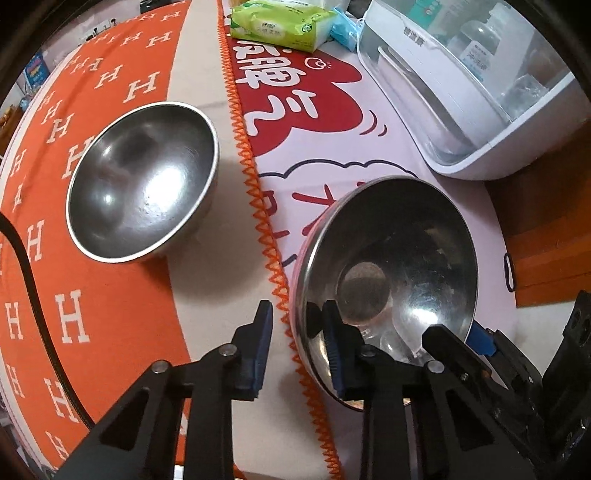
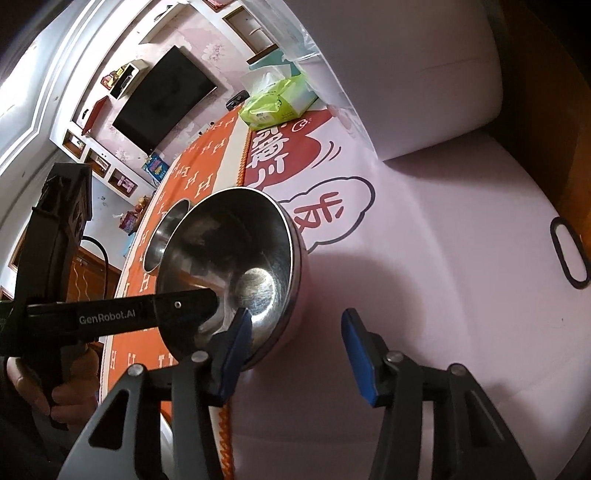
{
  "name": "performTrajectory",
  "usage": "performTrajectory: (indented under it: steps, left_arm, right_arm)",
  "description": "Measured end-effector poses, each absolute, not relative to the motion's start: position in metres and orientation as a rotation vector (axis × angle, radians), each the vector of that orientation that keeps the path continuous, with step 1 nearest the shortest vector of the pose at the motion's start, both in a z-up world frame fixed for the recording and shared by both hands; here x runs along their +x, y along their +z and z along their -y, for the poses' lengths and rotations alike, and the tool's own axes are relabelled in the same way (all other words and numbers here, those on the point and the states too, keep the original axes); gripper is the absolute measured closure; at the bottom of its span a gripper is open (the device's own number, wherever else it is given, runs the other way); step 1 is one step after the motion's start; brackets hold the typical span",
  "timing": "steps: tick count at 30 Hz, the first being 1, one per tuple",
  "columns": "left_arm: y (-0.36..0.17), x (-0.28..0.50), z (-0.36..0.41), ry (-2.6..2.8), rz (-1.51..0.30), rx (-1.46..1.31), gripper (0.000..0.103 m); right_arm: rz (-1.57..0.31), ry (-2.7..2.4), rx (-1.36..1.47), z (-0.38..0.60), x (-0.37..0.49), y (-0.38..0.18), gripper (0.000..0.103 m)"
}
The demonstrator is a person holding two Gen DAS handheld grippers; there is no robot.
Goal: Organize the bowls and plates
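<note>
Two steel bowls stand on the table. The far bowl [image 1: 144,177] [image 2: 166,229] sits alone on the orange cloth. The near bowl [image 1: 406,258] [image 2: 236,243] rests on the white printed mat. My left gripper [image 1: 298,332] straddles its left rim. The inner pad [image 1: 332,347] lies against the inside wall, and a sliver of cloth shows between the outer pad [image 1: 264,347] and the bowl. One left finger [image 2: 199,301] reaches into the bowl. My right gripper [image 2: 295,343] [image 1: 467,334] straddles the opposite rim, open, with its outer pad [image 2: 358,347] well clear of the wall.
An orange cloth with white H letters [image 1: 74,314] meets the white mat [image 1: 314,147] at a zigzag seam. A green tissue pack [image 1: 280,26] [image 2: 277,103] lies at the far end. A white appliance [image 1: 461,92] stands right of the near bowl. A black cable [image 1: 22,251] crosses the cloth.
</note>
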State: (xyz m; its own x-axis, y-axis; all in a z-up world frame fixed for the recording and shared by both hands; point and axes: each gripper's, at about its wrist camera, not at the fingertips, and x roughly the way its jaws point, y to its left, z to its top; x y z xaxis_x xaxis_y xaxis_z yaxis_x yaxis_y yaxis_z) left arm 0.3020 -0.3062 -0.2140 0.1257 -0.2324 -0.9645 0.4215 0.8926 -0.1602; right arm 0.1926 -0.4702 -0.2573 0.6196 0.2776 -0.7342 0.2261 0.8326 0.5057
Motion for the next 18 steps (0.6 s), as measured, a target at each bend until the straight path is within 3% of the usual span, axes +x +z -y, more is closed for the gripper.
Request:
performTrajectory:
  steps: [1, 7, 9, 18]
  left_arm:
    - [-0.213, 0.302, 0.306, -0.49, -1.365, 0.161, 0.086]
    - [-0.21, 0.297, 0.31, -0.506, -1.346, 0.173, 0.09]
    - [-0.209, 0.296, 0.31, -0.512, -1.346, 0.176, 0.09]
    - [-0.207, 0.277, 0.305, -0.499, -1.389, 0.199, 0.09]
  right_arm:
    - [-0.917, 0.033, 0.606, 0.47, 0.193, -0.257, 0.055]
    - [-0.924, 0.042, 0.597, 0.467, 0.193, -0.255, 0.067]
    - [-0.937, 0.053, 0.594, 0.465, 0.193, -0.255, 0.078]
    - [-0.99, 0.035, 0.575, 0.461, 0.185, -0.252, 0.083]
